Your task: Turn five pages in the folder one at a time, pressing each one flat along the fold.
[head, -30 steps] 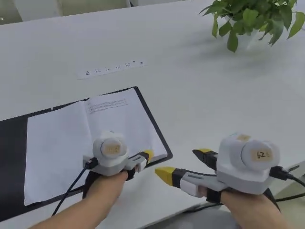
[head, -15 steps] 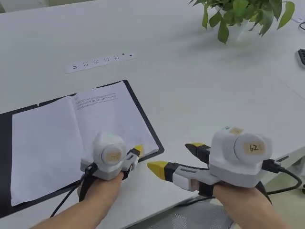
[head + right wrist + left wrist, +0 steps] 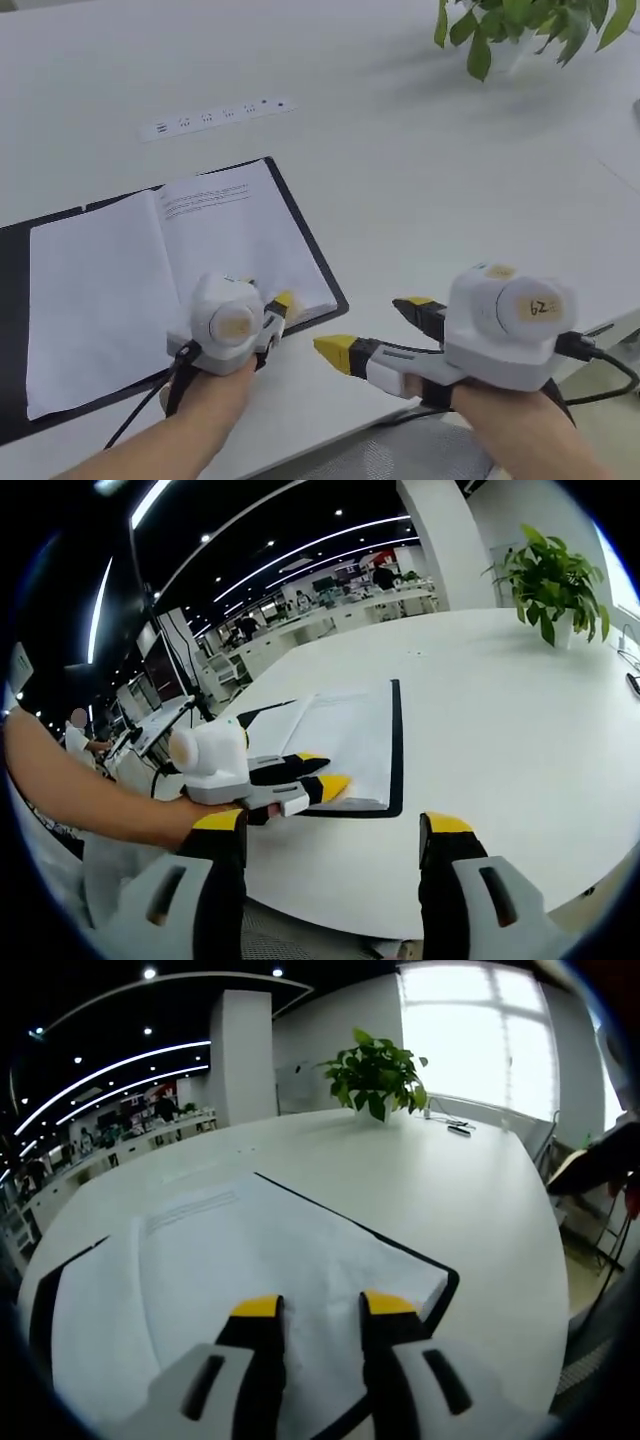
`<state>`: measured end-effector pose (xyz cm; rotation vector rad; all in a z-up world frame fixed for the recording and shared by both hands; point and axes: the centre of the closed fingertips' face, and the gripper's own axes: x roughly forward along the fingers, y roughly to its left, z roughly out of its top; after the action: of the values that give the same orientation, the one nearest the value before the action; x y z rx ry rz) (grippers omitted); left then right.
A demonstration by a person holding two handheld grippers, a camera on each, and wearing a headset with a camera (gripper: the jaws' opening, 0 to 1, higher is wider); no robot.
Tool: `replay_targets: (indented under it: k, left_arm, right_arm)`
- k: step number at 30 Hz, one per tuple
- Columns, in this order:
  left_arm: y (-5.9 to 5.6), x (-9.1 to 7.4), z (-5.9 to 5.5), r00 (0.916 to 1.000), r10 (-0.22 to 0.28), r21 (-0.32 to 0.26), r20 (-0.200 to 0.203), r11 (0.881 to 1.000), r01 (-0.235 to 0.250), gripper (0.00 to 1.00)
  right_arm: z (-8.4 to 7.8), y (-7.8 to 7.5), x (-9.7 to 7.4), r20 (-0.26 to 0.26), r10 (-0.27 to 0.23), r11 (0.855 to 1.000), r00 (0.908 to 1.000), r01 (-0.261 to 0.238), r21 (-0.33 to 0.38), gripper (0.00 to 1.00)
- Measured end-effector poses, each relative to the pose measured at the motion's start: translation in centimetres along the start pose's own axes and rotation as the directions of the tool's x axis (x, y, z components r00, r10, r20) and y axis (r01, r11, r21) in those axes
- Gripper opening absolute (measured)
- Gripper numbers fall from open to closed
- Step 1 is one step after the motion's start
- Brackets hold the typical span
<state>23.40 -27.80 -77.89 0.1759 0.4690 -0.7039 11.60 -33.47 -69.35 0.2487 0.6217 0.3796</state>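
Now my left gripper [image 3: 322, 1310] hovers parted over a white page [image 3: 240, 240] corner of the open black folder [image 3: 321, 263], right gripper [image 3: 330, 825] spread alongside. Next: pinch and lift.

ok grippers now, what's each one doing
left gripper: open, narrow gap, holding nothing, over the page
right gripper: open wide, empty, beside the folder

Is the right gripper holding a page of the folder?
No, the right gripper has its jaws wide open and empty over the table, beside the folder.
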Motion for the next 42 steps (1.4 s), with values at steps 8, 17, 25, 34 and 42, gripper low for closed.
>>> replay_targets:
  k: [8, 17, 25, 34, 42]
  left_arm:
    - [0.4, 0.0, 0.0, 0.9998, 0.014, -0.046, 0.013, 0.999, -0.013, 0.24]
    - [0.7, 0.0, -0.1, 0.9992, 0.03, -0.089, 0.024, 0.996, -0.028, 0.19]
    - [1.3, 0.0, 0.0, 0.9986, 0.043, -0.165, 0.031, 0.986, -0.038, 0.13]
    - [1.9, 0.0, 0.0, 0.9979, 0.05, -0.24, 0.04, 0.97, -0.039, 0.07]
    - [1.8, 0.0, 0.0, 0.9975, 0.053, -0.221, 0.046, 0.974, -0.042, 0.07]
  right_arm:
    - [0.1, 0.0, 0.5, -0.01, 0.009, 1.0, 0.9999, -0.009, -0.006, 0.69]
    - [0.0, 0.0, 1.1, -0.028, 0.026, 1.0, 0.9993, -0.026, -0.01, 0.69]
    - [0.0, -0.1, 2.2, -0.049, 0.05, 0.998, 0.9976, -0.051, -0.032, 0.68]
    - [1.2, -0.3, 5.6, -0.05, 0.101, 0.993, 0.9937, -0.104, -0.058, 0.6]
    - [4.3, -1.4, 11.3, -0.01, 0.165, 0.985, 0.9862, -0.166, -0.045, 0.5]
